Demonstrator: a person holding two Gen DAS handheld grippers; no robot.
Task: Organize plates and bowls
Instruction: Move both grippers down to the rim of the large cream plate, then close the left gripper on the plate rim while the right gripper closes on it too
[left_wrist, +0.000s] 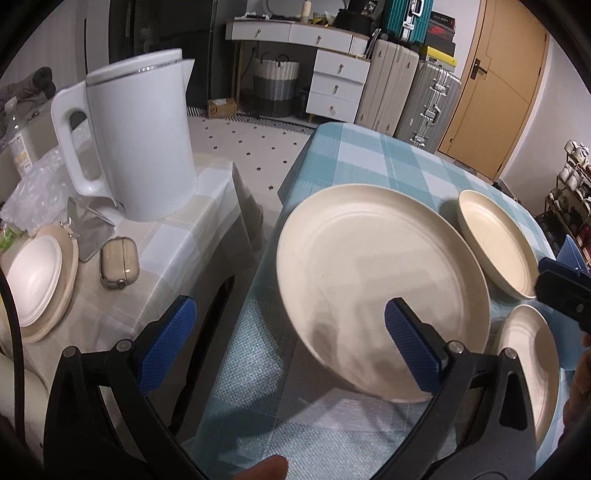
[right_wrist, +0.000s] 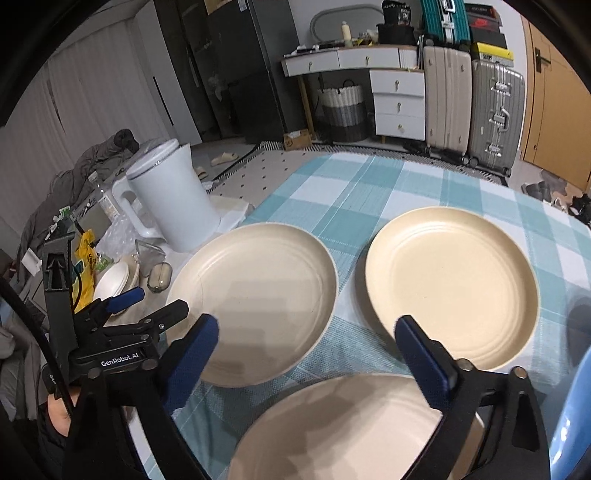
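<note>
On the side counter (left_wrist: 207, 221) at far left, beside a white electric kettle (left_wrist: 142, 136) and a small earbud case (left_wrist: 119, 263), a stack of cream bowls (left_wrist: 35, 273) sits on a wooden board, so some stacking looks done there, though I cannot tell how many bowls it holds. Next comes the left gripper (left_wrist: 291, 347), its jaws spread wide and holding nothing, one blue pad over the gap between the counters and the other above the near edge of the left plate (left_wrist: 369, 280). That plate lies flat on the checked counter (right_wrist: 369, 184). The right gripper (right_wrist: 306, 354) is likewise well open and empty, poised above the near plate (right_wrist: 332, 428) at the front edge. Furthest right lies the right plate (right_wrist: 454, 284), just beside the others but not overlapping. As I judge it, the three plates lie separate; gathering them into one pile is all left to do.
</note>
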